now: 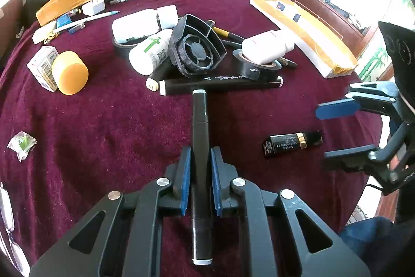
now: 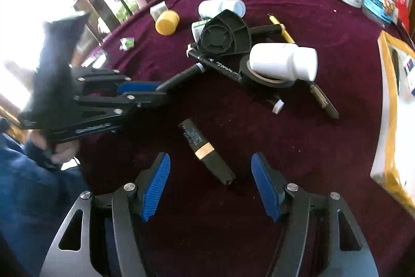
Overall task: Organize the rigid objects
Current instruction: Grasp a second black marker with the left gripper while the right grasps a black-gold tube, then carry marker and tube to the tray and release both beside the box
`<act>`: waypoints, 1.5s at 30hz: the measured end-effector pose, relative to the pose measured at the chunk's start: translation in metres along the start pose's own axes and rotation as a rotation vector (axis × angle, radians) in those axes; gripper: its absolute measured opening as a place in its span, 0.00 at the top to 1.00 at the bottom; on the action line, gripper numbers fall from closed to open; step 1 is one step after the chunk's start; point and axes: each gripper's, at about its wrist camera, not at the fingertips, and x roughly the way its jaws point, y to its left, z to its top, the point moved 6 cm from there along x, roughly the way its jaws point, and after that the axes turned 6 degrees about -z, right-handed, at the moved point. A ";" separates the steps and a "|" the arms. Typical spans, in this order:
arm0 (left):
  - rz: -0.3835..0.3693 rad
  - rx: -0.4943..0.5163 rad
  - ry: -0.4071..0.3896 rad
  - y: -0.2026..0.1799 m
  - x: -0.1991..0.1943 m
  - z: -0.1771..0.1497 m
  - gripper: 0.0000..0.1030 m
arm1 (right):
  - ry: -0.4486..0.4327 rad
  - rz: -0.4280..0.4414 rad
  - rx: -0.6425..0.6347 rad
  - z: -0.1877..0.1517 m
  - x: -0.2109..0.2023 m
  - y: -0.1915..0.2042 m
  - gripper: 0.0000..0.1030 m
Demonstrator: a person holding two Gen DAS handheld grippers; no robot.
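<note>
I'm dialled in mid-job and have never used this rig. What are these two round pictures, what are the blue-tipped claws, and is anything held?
No robot: a person holds a two-finger gripper in each hand, with a fisheye camera on each looking along its fingers. The left camera shows the left gripper shut on a black marker. The right camera shows the right gripper open, empty, either side of a black tube with a gold band lying on the maroon cloth. Beyond lie white bottles, black tape, a black fan housing and a yellow cap.

Spread right tongs (image 2: 210, 186) around lipstick (image 2: 206, 151)
</note>
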 end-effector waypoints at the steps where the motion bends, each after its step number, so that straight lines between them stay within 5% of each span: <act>1: 0.004 0.002 0.000 -0.001 0.000 0.000 0.88 | 0.001 -0.014 -0.011 0.002 0.004 0.001 0.47; 4: 0.021 0.011 0.004 -0.003 -0.001 -0.002 0.88 | 0.014 -0.081 -0.067 0.003 0.018 0.009 0.81; 5: 0.026 0.013 0.006 -0.004 -0.001 -0.002 0.87 | 0.018 -0.091 -0.078 0.003 0.019 0.012 0.85; 9: 0.053 0.030 0.013 -0.007 0.001 -0.002 0.86 | -0.007 -0.122 -0.063 0.000 0.015 0.010 0.85; 15: 0.116 0.066 -0.006 -0.014 0.002 -0.002 0.88 | -0.135 -0.068 0.122 -0.001 -0.002 -0.014 0.85; 20: 0.065 0.066 -0.048 -0.024 -0.008 0.007 0.88 | -0.241 -0.019 0.236 0.002 -0.019 -0.030 0.85; 30: 0.016 0.086 -0.065 -0.051 -0.008 0.028 0.88 | -0.294 0.043 0.361 -0.005 -0.027 -0.051 0.85; 45: -0.048 0.171 -0.104 -0.118 -0.016 0.075 0.88 | -0.431 0.031 0.518 -0.024 -0.084 -0.117 0.85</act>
